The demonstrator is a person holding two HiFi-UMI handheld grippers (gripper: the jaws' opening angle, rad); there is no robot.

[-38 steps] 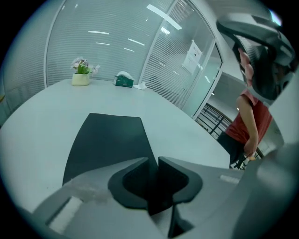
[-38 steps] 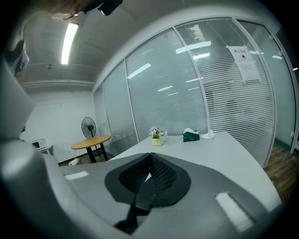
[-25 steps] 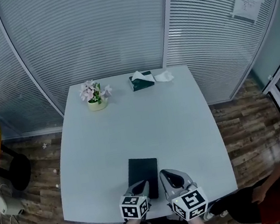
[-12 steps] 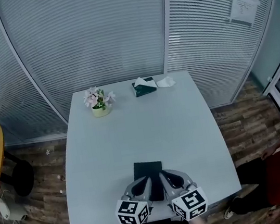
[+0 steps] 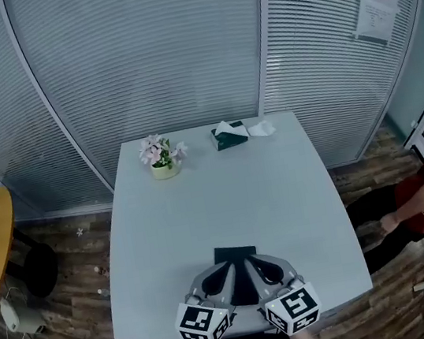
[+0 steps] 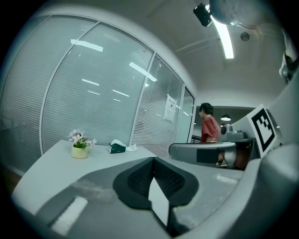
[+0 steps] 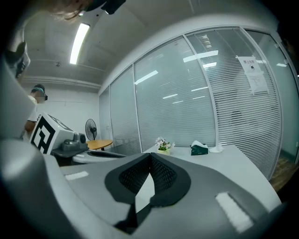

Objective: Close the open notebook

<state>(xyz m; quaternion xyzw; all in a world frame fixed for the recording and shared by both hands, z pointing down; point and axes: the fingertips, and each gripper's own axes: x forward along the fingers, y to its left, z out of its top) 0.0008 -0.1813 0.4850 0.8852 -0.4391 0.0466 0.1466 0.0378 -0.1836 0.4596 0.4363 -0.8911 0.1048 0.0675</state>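
Pink-white flowers in a pot stand far ahead of the left claw, whose jaws are pressed together on nothing. The black notebook lies closed on the white table, partly under both claw tips. The right claw is likewise pressed together, empty. Far ahead of it sits a tissue box.
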